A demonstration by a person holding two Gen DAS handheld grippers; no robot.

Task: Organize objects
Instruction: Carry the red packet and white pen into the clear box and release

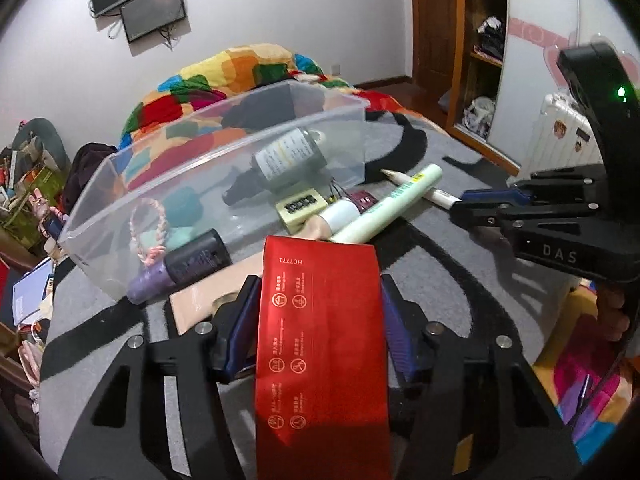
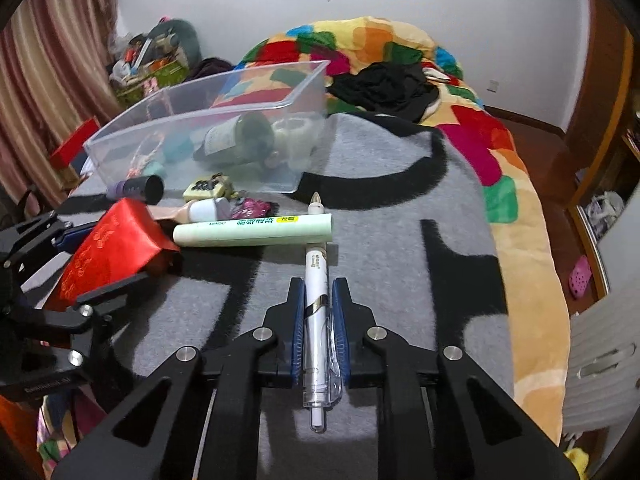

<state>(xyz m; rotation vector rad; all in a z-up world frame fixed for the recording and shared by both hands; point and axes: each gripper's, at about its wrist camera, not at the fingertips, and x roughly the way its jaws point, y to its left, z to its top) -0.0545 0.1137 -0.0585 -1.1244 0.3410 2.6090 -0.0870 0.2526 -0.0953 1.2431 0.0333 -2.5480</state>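
Observation:
My left gripper (image 1: 318,284) is shut on a red box (image 1: 322,344), held above the grey blanket; it also shows in the right wrist view (image 2: 110,252). My right gripper (image 2: 318,286) is shut on a white pen (image 2: 318,320) whose tip passes under a pale green tube (image 2: 256,230). In the left wrist view the right gripper (image 1: 460,204) holds the pen (image 1: 416,186) beside the green tube (image 1: 388,208). A clear plastic bin (image 1: 208,160) holds a dark bottle (image 1: 280,164), a pink braided band (image 1: 150,232) and teal items.
Beside the bin lie a purple-black tube (image 1: 188,268), a yellow combination lock (image 1: 300,206), a beige tube with white cap (image 1: 332,218) and a flat beige packet (image 1: 204,296). A colourful quilt (image 2: 400,52) with black clothes (image 2: 388,84) lies behind. The bed edge drops off on the right.

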